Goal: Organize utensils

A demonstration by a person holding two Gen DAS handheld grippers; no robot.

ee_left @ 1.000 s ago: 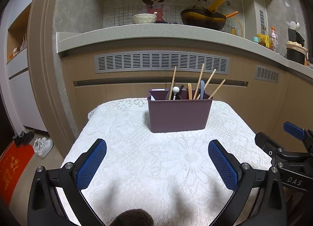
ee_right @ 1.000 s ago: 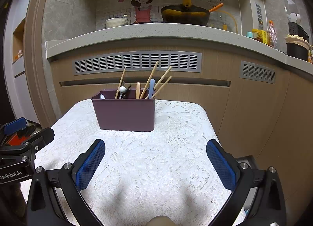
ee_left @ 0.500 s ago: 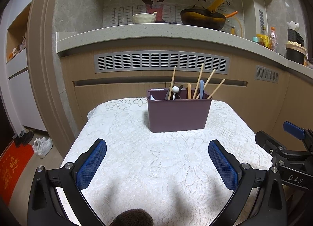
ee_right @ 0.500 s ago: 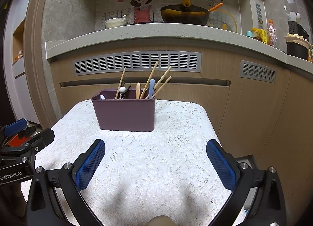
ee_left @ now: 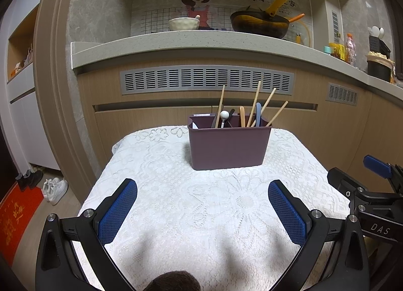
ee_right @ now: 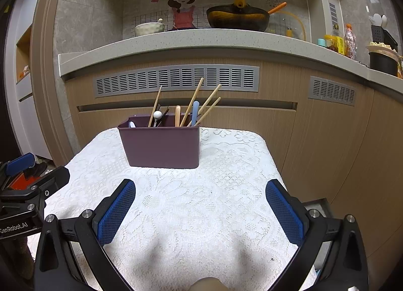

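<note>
A dark purple utensil holder (ee_left: 228, 147) (ee_right: 162, 146) stands at the far side of a small table under a white lace cloth (ee_left: 201, 205) (ee_right: 196, 205). Wooden chopsticks (ee_left: 254, 105) (ee_right: 192, 104), a blue-handled utensil (ee_left: 258, 114) (ee_right: 195, 112), a white ball-topped utensil (ee_left: 224, 115) (ee_right: 157, 115) and other handles stick up from it. My left gripper (ee_left: 202, 202) hovers open over the near cloth, nothing between its blue pads. My right gripper (ee_right: 200, 201) is likewise open and empty, and shows at the right edge of the left wrist view (ee_left: 372, 190).
Behind the table runs a wooden counter front with a grey vent (ee_left: 206, 79) and a stone countertop (ee_left: 196, 41) carrying a bowl (ee_left: 183, 23), a wok (ee_left: 259, 23) and bottles. White shoes (ee_left: 54, 188) and a red mat (ee_left: 15, 217) lie on the floor at left.
</note>
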